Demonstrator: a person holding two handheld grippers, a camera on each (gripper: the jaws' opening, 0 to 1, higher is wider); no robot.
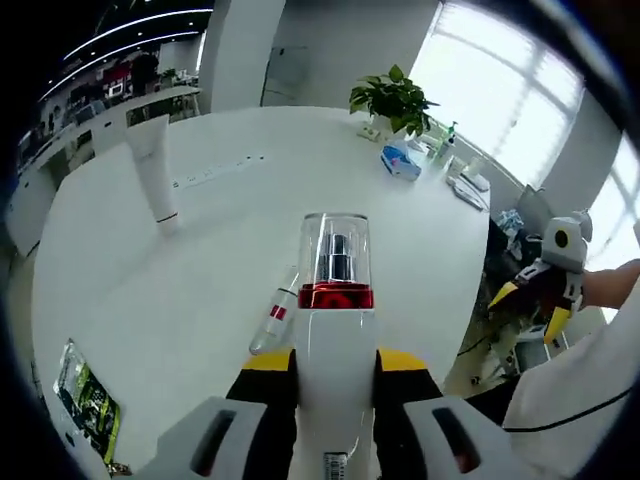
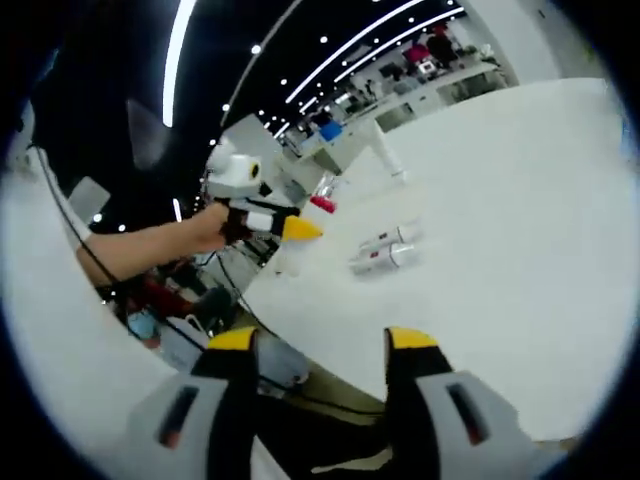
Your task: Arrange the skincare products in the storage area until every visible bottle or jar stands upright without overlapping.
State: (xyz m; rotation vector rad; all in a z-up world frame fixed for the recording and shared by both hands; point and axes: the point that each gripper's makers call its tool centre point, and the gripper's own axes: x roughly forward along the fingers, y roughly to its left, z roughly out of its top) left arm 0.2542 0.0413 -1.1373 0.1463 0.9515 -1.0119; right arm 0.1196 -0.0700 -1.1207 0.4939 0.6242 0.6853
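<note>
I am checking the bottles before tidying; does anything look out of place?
Yes. A small clear bottle with a red label lies on its side on the white table, not upright. The white tube stands properly.

A white pump bottle (image 1: 335, 330) with a red collar and clear cap sits between yellow-tipped grey jaws, on the white table (image 1: 220, 250); beyond it, a green plant (image 1: 392, 98).

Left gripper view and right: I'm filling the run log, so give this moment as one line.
left gripper: shut on white pump bottle with red collar and clear cap | right gripper: open | small clear bottles: lying on white table
</note>
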